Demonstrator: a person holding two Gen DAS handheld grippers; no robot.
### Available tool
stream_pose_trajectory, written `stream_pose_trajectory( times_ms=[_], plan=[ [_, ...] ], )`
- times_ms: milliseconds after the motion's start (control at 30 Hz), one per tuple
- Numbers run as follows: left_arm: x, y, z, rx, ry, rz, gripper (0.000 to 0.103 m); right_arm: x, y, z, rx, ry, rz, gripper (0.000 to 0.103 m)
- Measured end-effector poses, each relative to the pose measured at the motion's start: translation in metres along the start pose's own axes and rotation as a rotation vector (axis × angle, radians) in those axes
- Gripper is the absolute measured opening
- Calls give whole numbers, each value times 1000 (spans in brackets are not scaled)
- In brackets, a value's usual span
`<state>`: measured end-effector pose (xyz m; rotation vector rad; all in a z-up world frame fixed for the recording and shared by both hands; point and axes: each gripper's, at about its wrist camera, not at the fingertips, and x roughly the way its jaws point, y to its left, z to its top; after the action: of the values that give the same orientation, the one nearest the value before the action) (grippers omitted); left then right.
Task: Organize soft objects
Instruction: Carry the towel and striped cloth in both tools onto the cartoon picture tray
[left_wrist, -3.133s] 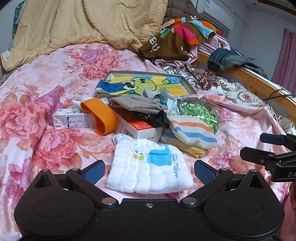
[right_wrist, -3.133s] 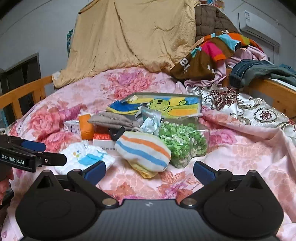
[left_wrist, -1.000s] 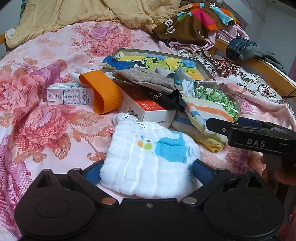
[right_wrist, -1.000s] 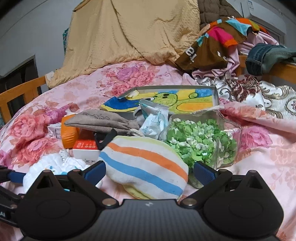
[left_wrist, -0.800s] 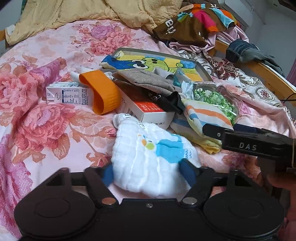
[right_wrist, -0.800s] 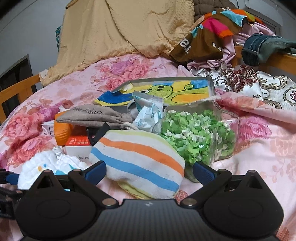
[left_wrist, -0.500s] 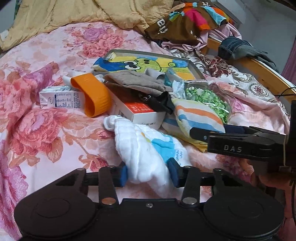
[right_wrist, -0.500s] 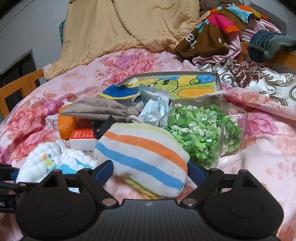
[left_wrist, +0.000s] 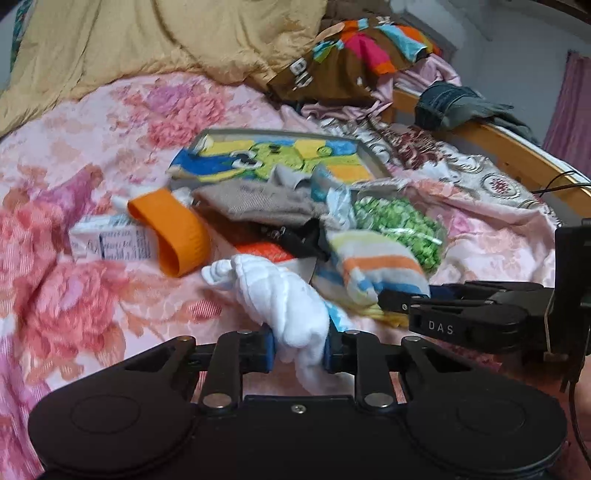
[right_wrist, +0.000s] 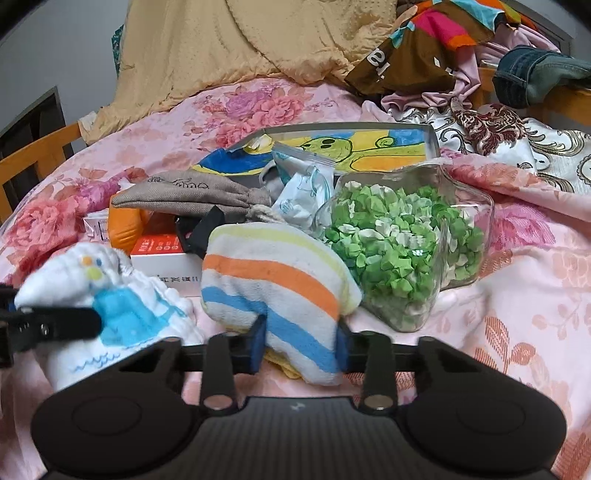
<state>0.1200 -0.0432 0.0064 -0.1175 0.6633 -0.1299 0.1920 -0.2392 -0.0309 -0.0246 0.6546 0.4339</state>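
My left gripper (left_wrist: 298, 350) is shut on a white quilted cloth (left_wrist: 280, 299) with a blue print, bunched between its blue pads and lifted a little off the bed; the cloth also shows in the right wrist view (right_wrist: 110, 306). My right gripper (right_wrist: 300, 349) is shut on a striped cloth (right_wrist: 273, 280) with orange, blue and yellow bands; it also shows in the left wrist view (left_wrist: 373, 264). The right gripper (left_wrist: 402, 299) reaches in from the right there. A grey-brown cloth pouch (right_wrist: 184, 194) lies on the pile behind.
On the pink floral bedspread (left_wrist: 74, 302) lie an orange band (left_wrist: 173, 232), a white carton (left_wrist: 110, 240), an orange-white box (right_wrist: 162, 254), a clear jar of green paper stars (right_wrist: 402, 251), a foil packet (right_wrist: 303, 188) and a cartoon-print tray (left_wrist: 280, 158). Clothes pile at the back.
My left gripper closed on the white cloth and raised it, bunching it. My right gripper moved in and closed on the striped cloth.
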Motion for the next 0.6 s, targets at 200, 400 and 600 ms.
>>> stream_pose_trajectory(
  times_ms=[200, 400, 600],
  plan=[
    [-7, 0, 10, 7, -44, -26, 22, -22, 0, 4, 14, -68, 5, 14],
    [-20, 1, 30, -37, -105, -98, 22, -60, 6, 10, -23, -216, -7, 13],
    [-35, -6, 53, -56, -177, -150, 22, -90, -3, 22, 11, -324, -46, 13]
  ],
)
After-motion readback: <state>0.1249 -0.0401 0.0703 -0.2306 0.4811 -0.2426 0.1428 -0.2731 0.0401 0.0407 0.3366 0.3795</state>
